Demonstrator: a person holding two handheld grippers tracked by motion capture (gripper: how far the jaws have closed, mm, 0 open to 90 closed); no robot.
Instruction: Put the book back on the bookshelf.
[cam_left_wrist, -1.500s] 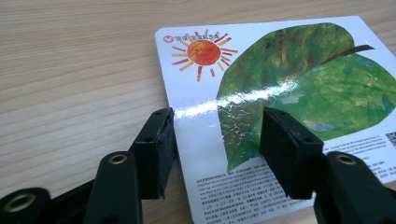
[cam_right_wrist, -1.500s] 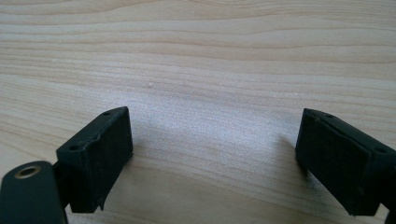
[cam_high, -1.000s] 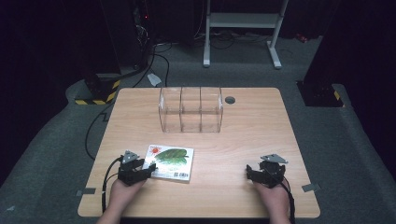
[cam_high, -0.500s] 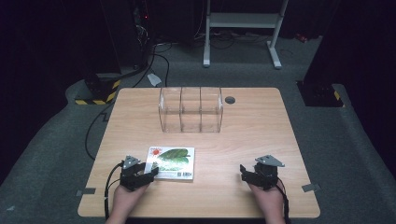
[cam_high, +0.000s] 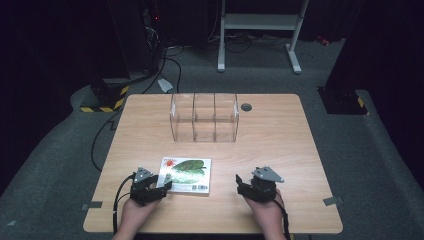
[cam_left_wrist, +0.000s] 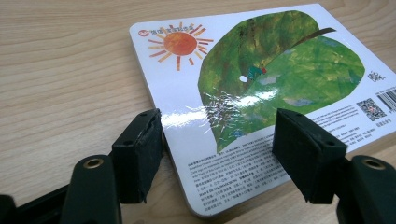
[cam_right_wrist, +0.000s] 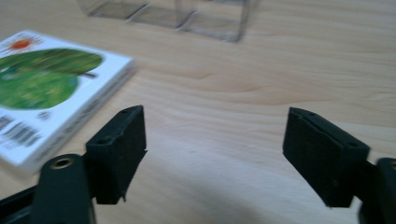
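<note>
Board book (cam_high: 186, 175) flat, lower centre of frame. Left gripper (cam_left_wrist: 217, 154) jaws just opening, straddling its corner, not clamped. Right gripper (cam_right_wrist: 215, 149) jaws closing, empty. Step: pickup approach; next, squeeze the book edge.

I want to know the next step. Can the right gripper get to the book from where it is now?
Probably yes. Bare table lies between the right gripper and the book, nothing stands in the way, and its jaws, which have just been closing, are open and empty.
</note>
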